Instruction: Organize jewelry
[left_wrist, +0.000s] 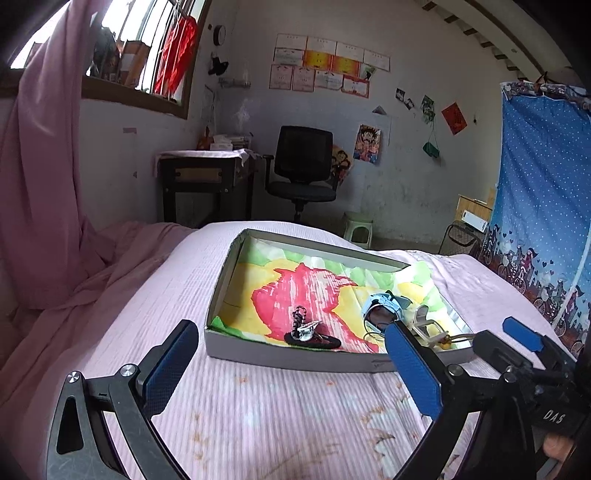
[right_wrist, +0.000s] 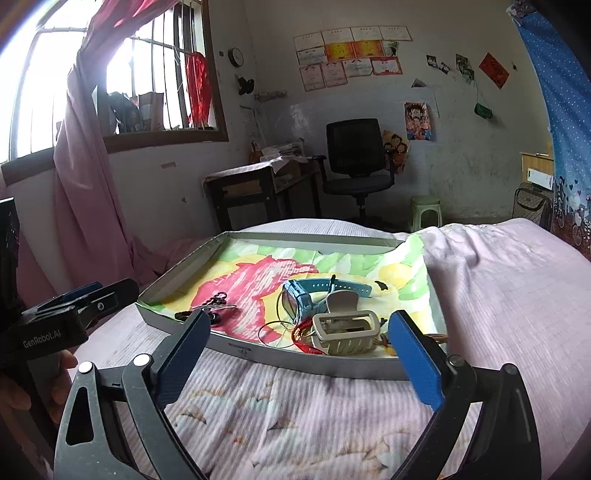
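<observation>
Left gripper (left_wrist: 291, 360) and right gripper (right_wrist: 299, 345) hover level before the tray (right_wrist: 295, 356), fingers spread, holding nothing

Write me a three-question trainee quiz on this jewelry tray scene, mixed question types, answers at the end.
1. True or false: the left gripper is shut on the black keychain.
2. Multiple choice: the blue watch lies (a) on the bedspread outside the tray, (b) inside the tray, toward its right side, (c) on the desk by the chair.
3. Fill in: the beige hair claw clip sits near the tray's ___ edge, ahead of the right gripper.

Key
1. False; its jaws are open and short of the tray, holding nothing.
2. b
3. Near (front) edge, beside the red cord and a thin wire ring.
</observation>
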